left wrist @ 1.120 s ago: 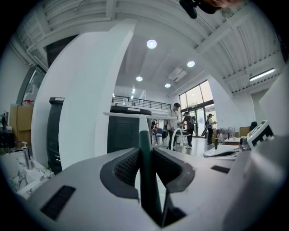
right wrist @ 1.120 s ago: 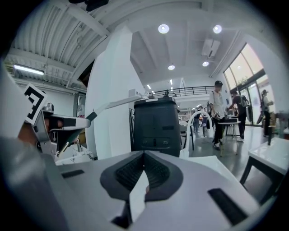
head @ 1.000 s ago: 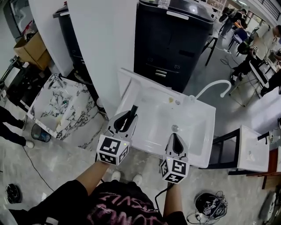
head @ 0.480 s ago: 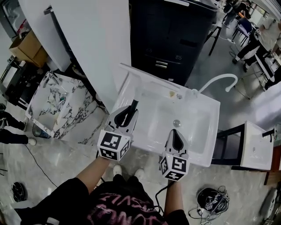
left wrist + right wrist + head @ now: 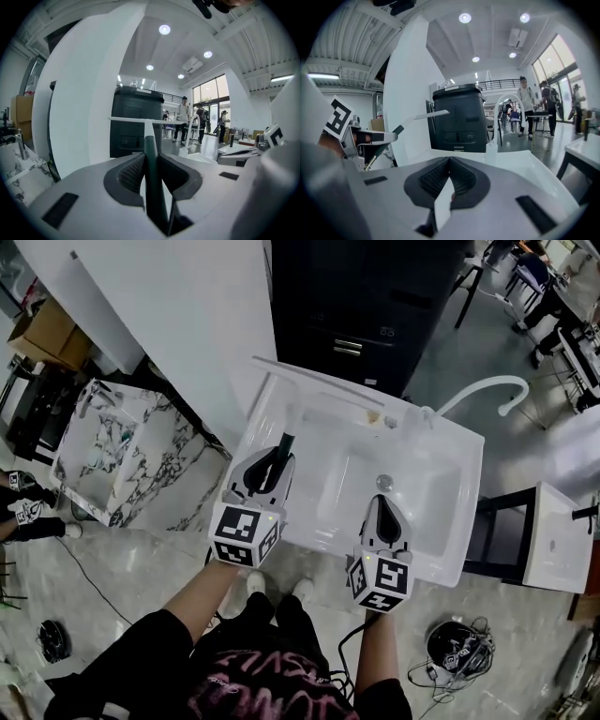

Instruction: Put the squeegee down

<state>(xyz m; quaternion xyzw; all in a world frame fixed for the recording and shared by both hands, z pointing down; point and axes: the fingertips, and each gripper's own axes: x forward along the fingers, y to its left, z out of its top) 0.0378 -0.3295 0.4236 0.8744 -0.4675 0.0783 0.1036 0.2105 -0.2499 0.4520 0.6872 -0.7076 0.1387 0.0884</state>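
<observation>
My left gripper (image 5: 274, 465) is shut on the dark green handle of the squeegee (image 5: 286, 442), over the front left of the white sink (image 5: 427, 488). In the left gripper view the handle (image 5: 150, 143) runs straight out between the pads of that gripper (image 5: 150, 161), and its white blade lies crosswise at the far end. The right gripper view shows the squeegee (image 5: 401, 127) at the left, tilted upward. My right gripper (image 5: 382, 505) hangs over the sink's front edge. Its jaws (image 5: 450, 164) are shut with nothing in them.
A white curved faucet (image 5: 480, 390) rises at the sink's back right, and a drain (image 5: 384, 482) sits in the basin. Behind stand a black cabinet (image 5: 366, 306) and a white pillar (image 5: 187, 324). A marble basin (image 5: 117, 460) is at the left, another white sink (image 5: 553, 540) at the right.
Both grippers have sunk a little toward the sink's front. The left one still grips the squeegee and the right one stays shut.
</observation>
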